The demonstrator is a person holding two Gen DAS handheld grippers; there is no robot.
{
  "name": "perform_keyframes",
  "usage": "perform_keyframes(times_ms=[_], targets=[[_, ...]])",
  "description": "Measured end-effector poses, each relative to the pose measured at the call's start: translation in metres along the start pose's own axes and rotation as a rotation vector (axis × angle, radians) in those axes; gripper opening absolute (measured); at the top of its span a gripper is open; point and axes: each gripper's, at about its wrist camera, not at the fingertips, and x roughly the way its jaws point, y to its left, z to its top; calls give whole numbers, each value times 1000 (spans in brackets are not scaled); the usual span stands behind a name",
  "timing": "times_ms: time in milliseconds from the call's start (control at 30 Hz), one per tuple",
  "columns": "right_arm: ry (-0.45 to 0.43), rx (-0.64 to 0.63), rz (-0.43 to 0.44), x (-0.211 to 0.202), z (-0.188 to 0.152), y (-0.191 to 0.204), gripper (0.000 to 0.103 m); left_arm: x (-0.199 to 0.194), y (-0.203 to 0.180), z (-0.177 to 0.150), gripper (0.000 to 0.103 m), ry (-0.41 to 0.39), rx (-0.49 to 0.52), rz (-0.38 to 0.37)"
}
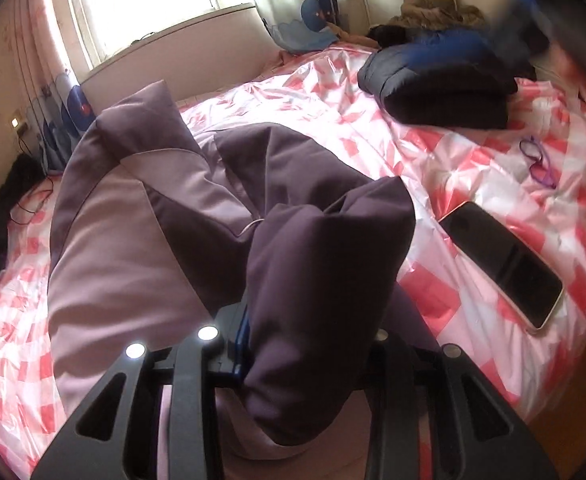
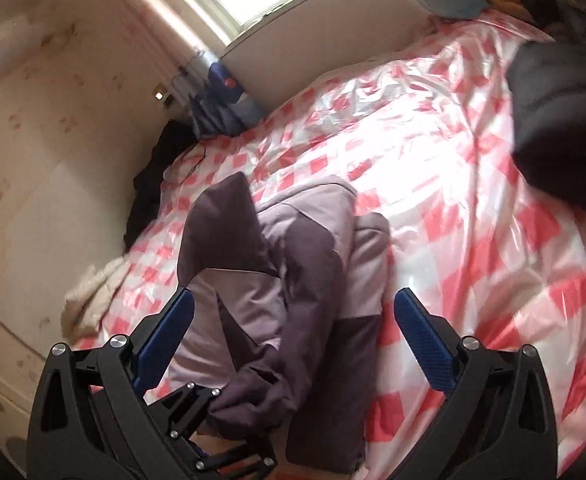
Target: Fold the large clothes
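Two tongs: left tongs (image 1: pixel 305 344) pinching purple jacket (image 1: pixel 141 216), right tongs (image 2: pixel 293 320) wide, empty.

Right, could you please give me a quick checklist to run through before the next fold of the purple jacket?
1. Left gripper has a grip: ok, a dark fold of the purple jacket is pinched between its fingers.
2. Right gripper is free: ok, jaws wide open, nothing between the pads.
3. Jacket is on the checked bed cover: ok, most of it rests there.
4. Landing area is clear: not ok, a phone lies close beside the jacket.
5. Purple glasses are out of the way: ok, farther off.
6. Sleeves tucked in: cannot tell, the bundle hides them.
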Motion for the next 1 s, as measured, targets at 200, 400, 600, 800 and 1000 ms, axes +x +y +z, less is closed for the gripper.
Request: perform_keyframes(times_ms=[200, 400, 600, 800, 1000], targets=[[290, -361, -181, 133, 21, 82, 97, -19, -19, -7, 52, -10, 123, 48], [352, -263, -298, 178, -15, 19, 96, -103, 57, -21, 54, -24, -117, -187], [321, -217, -324, 167, -27, 3, 96, -53, 232, -41, 69, 51, -644, -187], [157, -120, -308, 154, -59, -14, 96, 60, 268, -58, 90, 155, -894, -538], [19, -23, -206, 166, -68, -6, 97, 28, 246, -27, 88, 101, -599, -379]])
